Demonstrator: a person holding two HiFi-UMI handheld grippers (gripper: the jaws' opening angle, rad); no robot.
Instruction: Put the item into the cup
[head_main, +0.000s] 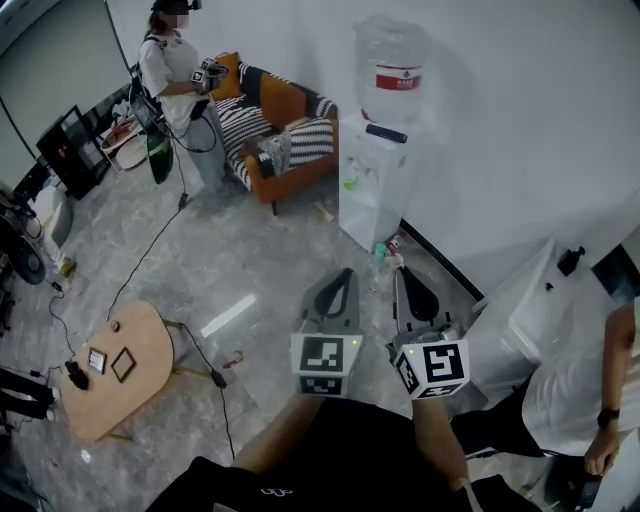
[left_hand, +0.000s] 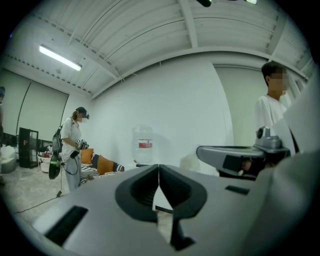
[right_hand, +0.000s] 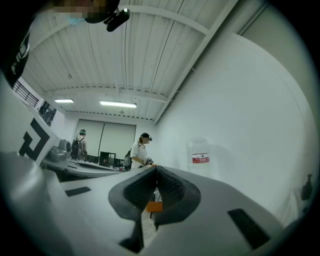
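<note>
My left hand-held gripper and right hand-held gripper are raised above the floor, side by side. Both have jaws pressed together on nothing and point toward the water dispenser. I cannot tell where the item or cup is.

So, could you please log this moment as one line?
phase: idle | left gripper: shut, empty | right gripper: shut, empty | task objects: none seen | ahead: water dispenser

Open grey floor lies ahead of the left gripper and right gripper, crossed by a thin cable. The water dispenser blocks the far side by the wall. A white cabinet and a person crowd the right, and a wooden table the left.
</note>
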